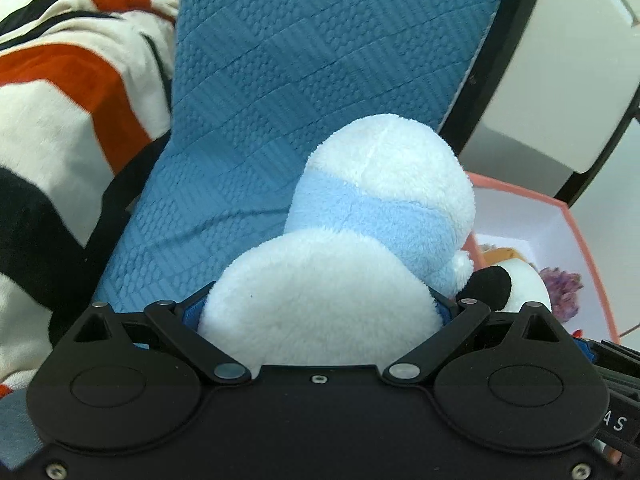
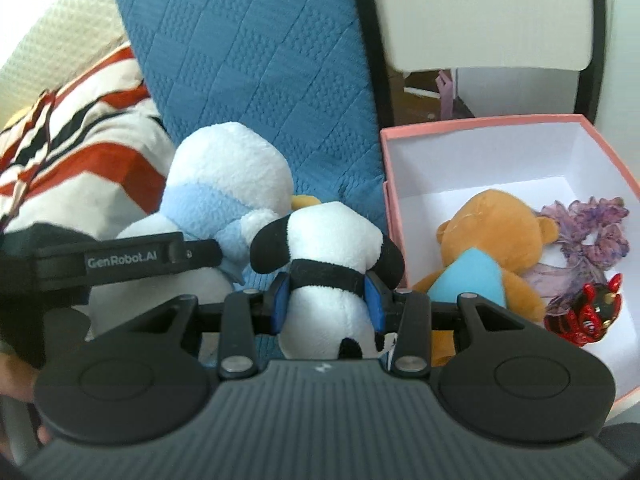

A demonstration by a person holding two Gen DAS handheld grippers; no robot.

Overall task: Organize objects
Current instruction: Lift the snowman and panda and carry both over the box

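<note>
My left gripper (image 1: 320,312) is shut on a white plush toy with a light blue scarf (image 1: 360,220), held above the blue quilted cover (image 1: 320,60). The same toy (image 2: 224,184) and the left gripper's arm show at the left of the right wrist view. My right gripper (image 2: 326,300) is shut on a black and white panda plush (image 2: 332,240), its blue pads (image 2: 280,304) squeezing the body. The panda's ear (image 1: 488,284) shows in the left wrist view. A pink box (image 2: 608,152) stands to the right, just beside the panda.
The pink box (image 1: 588,240) holds a brown teddy bear (image 2: 492,236), a purple scrunchie (image 2: 592,224) and a small red and black toy (image 2: 584,316). A striped orange, black and white blanket (image 1: 60,100) lies at the left. A white chair (image 2: 480,12) stands behind the box.
</note>
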